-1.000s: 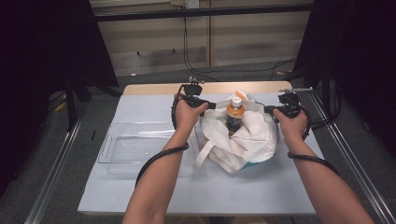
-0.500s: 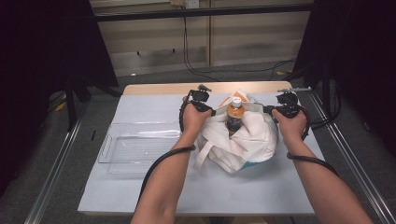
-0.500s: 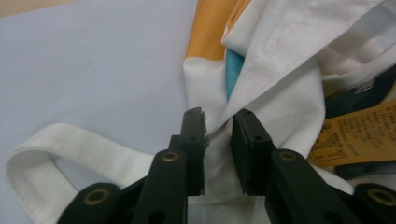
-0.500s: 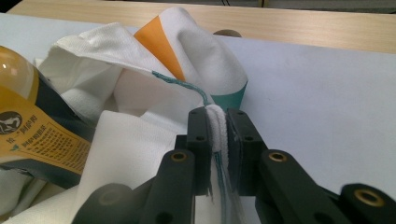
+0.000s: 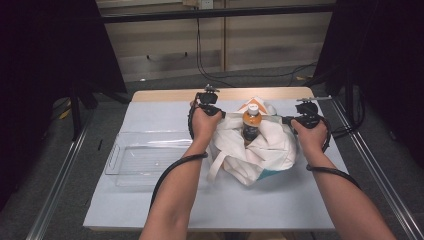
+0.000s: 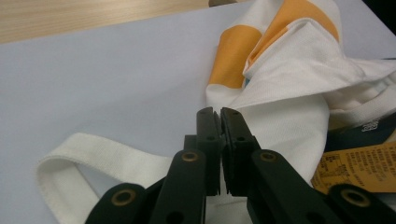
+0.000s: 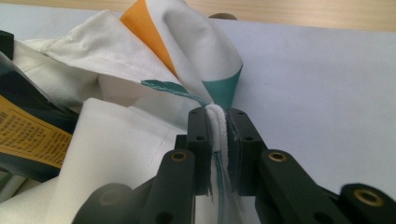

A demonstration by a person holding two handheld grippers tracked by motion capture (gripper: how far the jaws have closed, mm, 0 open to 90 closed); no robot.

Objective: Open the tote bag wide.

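Observation:
A white cloth bag [image 5: 267, 147] with orange and teal patches lies in the middle of the table. An orange-capped bottle [image 5: 251, 122] stands upright inside it. My left gripper [image 5: 221, 114] is at the bag's left rim. In the left gripper view its jaws [image 6: 218, 112] have just been closing and now stand together on the edge of the bag's cloth [image 6: 289, 121]. My right gripper [image 5: 286, 120] is at the bag's right rim, and the right gripper view shows it [image 7: 216, 112] shut on the thick white hem [image 7: 215, 126]. The bottle's label [image 6: 355, 163] peeks from the bag.
A clear plastic tray [image 5: 120, 150] sits on the grey mat [image 5: 165, 210] left of the bag. A loose white strap [image 6: 93, 154] lies on the mat near my left jaws. Beyond the mat is the wooden table edge [image 5: 165, 94], and metal rails run along both sides.
My left hand has shifted right toward the bag's left rim and settled there. The right hand, the bag and the bottle have stayed put.

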